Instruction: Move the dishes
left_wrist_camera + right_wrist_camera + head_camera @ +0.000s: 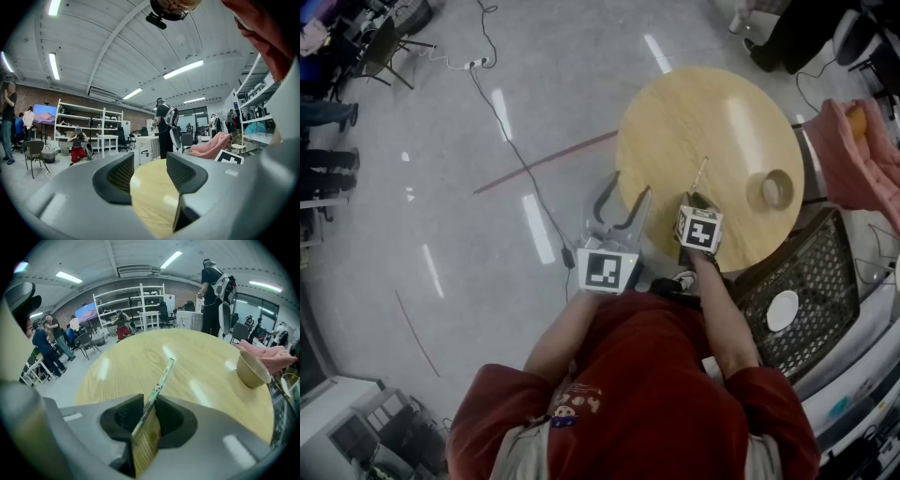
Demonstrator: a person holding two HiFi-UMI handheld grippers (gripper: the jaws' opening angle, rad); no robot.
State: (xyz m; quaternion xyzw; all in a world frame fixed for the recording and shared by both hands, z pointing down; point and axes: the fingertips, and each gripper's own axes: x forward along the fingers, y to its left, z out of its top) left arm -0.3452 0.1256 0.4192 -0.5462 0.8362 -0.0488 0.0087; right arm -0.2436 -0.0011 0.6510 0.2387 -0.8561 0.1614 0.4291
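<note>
Bowl (776, 189) sits upright on the right of the round surface (675, 122) | right hand-held gripper (149, 411) pinching a thin stick (161, 380) at the near edge | left hand-held gripper (149, 173) wide open, nothing in it

1. A round wooden table (675, 131) stands at the far right.
2. A black cable (521, 161) crosses the grey floor left of it, from a white power strip (476, 64) farther off.
3. A pink cloth (853, 164) lies just right of the table.
4. White shelving (79, 124) lines the far wall.
</note>
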